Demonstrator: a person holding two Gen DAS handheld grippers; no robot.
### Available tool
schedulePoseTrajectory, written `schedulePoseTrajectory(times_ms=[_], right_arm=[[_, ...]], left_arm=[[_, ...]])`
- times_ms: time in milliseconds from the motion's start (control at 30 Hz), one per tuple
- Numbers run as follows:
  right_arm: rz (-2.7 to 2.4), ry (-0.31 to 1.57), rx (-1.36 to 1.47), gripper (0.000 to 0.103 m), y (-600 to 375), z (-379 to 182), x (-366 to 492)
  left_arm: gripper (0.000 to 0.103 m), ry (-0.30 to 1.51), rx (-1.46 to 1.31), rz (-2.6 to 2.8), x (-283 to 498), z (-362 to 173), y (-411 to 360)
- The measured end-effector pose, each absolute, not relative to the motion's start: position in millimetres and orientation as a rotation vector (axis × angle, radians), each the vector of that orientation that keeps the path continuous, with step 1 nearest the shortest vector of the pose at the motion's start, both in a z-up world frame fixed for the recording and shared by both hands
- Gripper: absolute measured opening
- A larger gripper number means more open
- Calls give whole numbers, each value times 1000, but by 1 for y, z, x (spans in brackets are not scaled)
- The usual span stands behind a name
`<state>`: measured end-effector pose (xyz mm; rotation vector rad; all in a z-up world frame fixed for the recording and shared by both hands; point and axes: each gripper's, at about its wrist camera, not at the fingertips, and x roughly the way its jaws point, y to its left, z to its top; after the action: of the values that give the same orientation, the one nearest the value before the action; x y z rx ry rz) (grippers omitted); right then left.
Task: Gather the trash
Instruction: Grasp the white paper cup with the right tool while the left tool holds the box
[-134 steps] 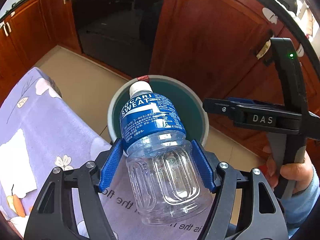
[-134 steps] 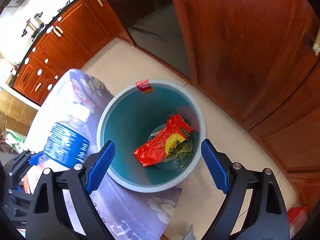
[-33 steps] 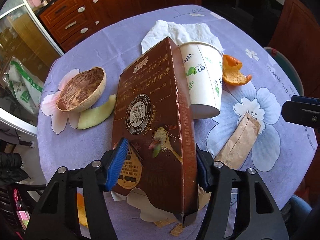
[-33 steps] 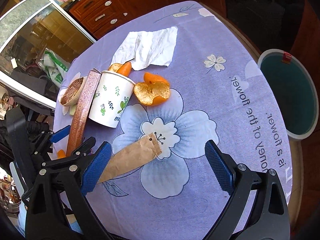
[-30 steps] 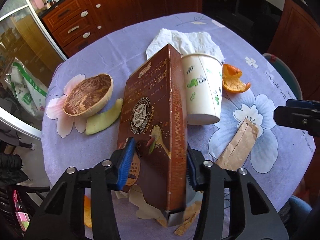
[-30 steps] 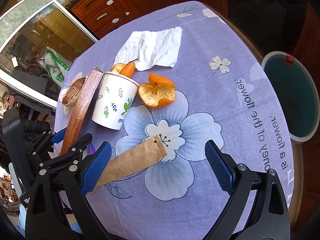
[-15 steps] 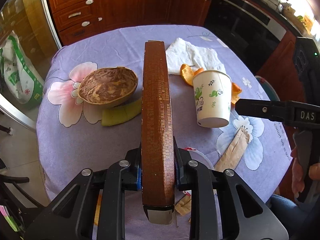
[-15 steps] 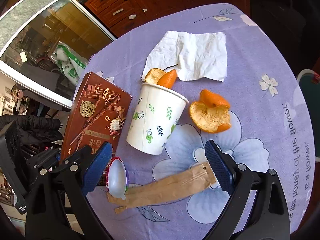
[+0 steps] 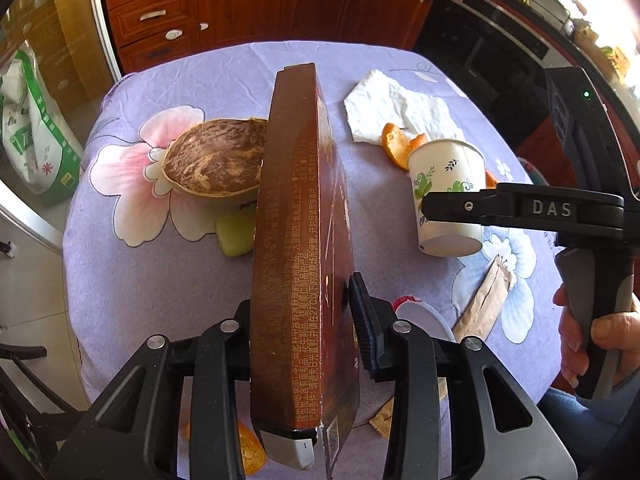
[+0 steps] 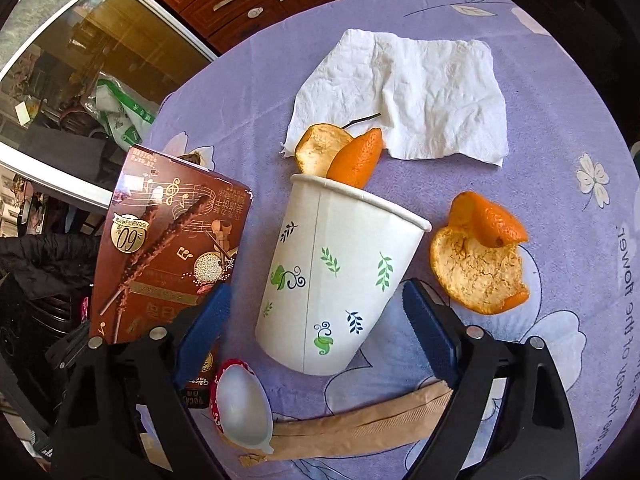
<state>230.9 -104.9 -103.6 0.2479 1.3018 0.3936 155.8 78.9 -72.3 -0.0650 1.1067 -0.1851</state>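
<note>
left gripper (image 9: 304,320) pinches the upright brown snack box (image 9: 298,240) over the purple tablecloth (image 10: 560,140), its jaws just eased; right gripper (image 10: 316,320), jaws closing but spread, straddles the standing paper cup (image 10: 336,276), orange peel (image 10: 352,160) at the cup's rim.

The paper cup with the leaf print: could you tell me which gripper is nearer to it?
Right. The right gripper has its open jaws on either side of the paper cup, without touching it. The left gripper is off to the side, clamped on the brown snack box.
</note>
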Motion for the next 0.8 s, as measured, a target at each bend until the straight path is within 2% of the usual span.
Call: schedulePoseTrajectory(times_ms=[33,133,233,800], right_arm=[[408,1295,251,62,-105,-105,231],[430,1255,219,59,-102,-100,225],[447,1222,186,59,-103,-92,217],[442,1062,220,59,-157,-29,182]], left_arm=[[36,1106,-65,-184,156,-73,78],[33,1097,-70,-178,155,-72,77],[19,1085,-82,-185,155,-69,76],[18,934,0,-166,127,-1,46]])
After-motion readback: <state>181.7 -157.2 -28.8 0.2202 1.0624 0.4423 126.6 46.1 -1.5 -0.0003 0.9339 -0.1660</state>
